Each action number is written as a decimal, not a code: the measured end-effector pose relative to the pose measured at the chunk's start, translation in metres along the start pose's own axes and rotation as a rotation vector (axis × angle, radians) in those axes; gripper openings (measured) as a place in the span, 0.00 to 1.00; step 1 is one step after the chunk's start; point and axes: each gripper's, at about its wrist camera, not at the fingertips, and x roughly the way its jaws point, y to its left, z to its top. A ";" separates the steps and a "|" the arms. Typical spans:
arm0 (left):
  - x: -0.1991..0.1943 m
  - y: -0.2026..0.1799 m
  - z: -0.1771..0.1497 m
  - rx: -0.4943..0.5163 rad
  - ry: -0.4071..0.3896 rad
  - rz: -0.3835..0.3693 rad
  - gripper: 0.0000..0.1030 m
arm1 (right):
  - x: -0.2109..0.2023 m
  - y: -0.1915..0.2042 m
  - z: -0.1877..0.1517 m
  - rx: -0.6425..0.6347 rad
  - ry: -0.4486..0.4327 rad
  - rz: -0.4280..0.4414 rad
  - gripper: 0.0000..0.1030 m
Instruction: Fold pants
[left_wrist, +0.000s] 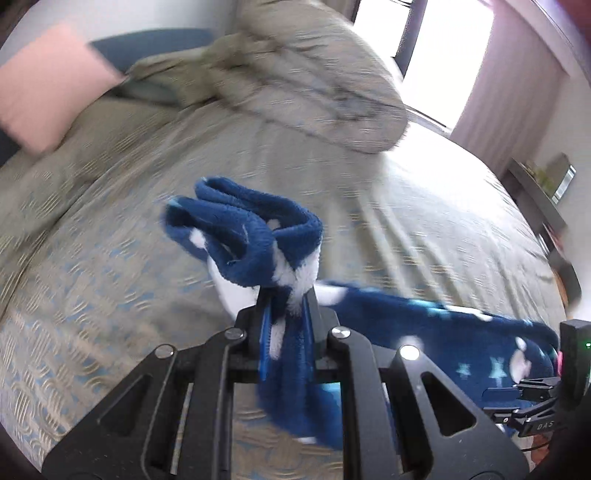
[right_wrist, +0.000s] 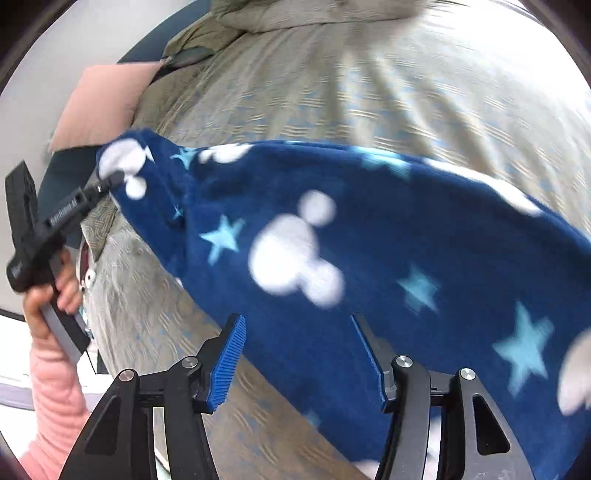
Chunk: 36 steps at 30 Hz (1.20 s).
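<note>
Left wrist view: the pants (left_wrist: 258, 240) were dark blue fleece w/ white blobs & pale blue stars, fuzzy nap, thick rolled hem. A bunched fold of the fabric stuck up in loops past the fingertips of the left gripper (left_wrist: 286, 295), which was clamped tight on it, white patch pinched betw. the blue pads. The rest of the garment trailed off to the right, lifted above the bedspread (left_wrist: 110, 277). Gripper pointed down at an angle toward the bed; black hinged linkage w/ round metal pins. Bedspread was beige woven cloth w/ a faint blue & gold pattern, creased. A rumpled duvet (left_wrist: 314, 74) of similar cloth was heaped at the far end, a pink pillow (left_wrist: 48, 92) at upper left. Picture blurred.

Right wrist view: pants (right_wrist: 351, 240) stretched as a broad blue sheet across the frame, hanging over the bedspread (right_wrist: 406, 92); prints smeared by blur. The right gripper (right_wrist: 299, 360) had its jaws standing apart, ribbed blue pads on either side of the fabric edge, not pressing on it. It pointed steeply down. At left, the left gripper (right_wrist: 110, 181) pinched the far corner of the pants; the left hand (right_wrist: 48, 291) gripped its black handle, wearing a pink ribbed sleeve (right_wrist: 55, 398).
</note>
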 end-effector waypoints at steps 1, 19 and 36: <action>0.000 -0.014 0.001 0.025 0.000 -0.017 0.16 | -0.009 -0.012 -0.008 0.022 -0.007 0.008 0.59; 0.028 -0.220 -0.130 0.395 0.256 -0.310 0.16 | -0.055 -0.117 -0.083 0.295 -0.125 0.113 0.64; 0.008 -0.027 -0.128 0.083 0.156 -0.025 0.68 | 0.004 -0.083 0.013 0.255 -0.076 0.216 0.73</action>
